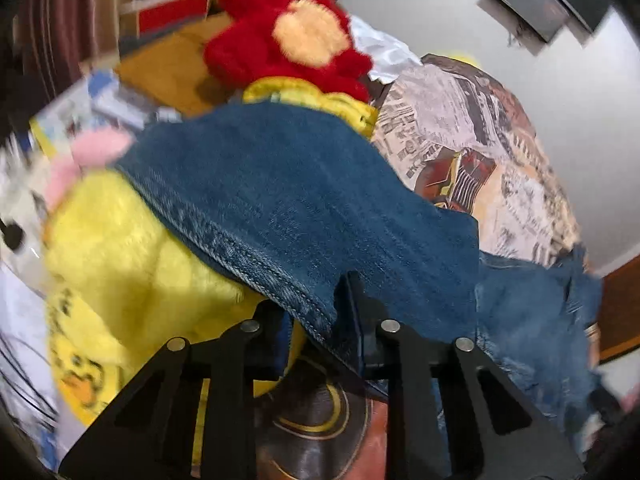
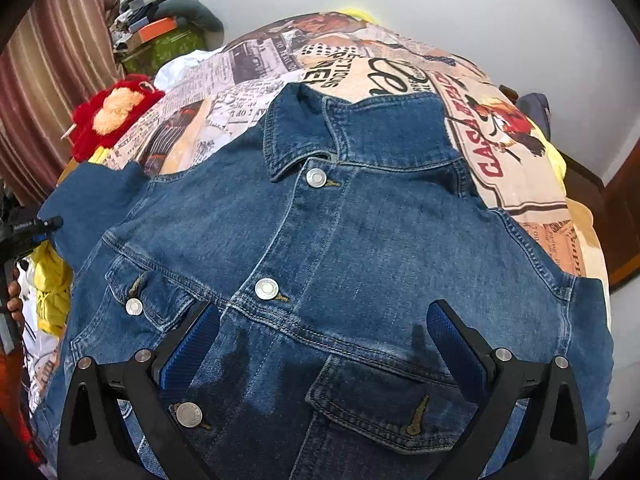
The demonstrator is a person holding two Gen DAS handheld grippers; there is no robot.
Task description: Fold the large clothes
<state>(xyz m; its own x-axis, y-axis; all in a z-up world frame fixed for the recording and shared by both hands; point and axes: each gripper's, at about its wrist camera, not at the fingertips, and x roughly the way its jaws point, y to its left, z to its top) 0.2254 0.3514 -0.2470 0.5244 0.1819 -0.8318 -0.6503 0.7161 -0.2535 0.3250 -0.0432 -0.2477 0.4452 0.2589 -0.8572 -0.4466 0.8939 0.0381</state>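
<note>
A blue denim jacket (image 2: 340,240) lies front up, buttoned, on a newspaper-print bedspread (image 2: 248,80), collar toward the far side. My right gripper (image 2: 322,312) hovers over its chest, jaws wide open and empty, blue pads on either side of the button placket. In the left wrist view my left gripper (image 1: 316,312) is shut on the jacket's sleeve (image 1: 288,200), pinching the stitched seam edge and holding the sleeve lifted over the yellow plush. The sleeve also shows at the left of the right wrist view (image 2: 92,204).
A red plush toy (image 1: 280,36) and a yellow plush (image 1: 116,248) lie at the bed's left side, next to pink and white toys. Striped curtains (image 2: 44,92) hang on the left. A cluttered pile (image 2: 160,28) stands in the far corner. White walls lie beyond.
</note>
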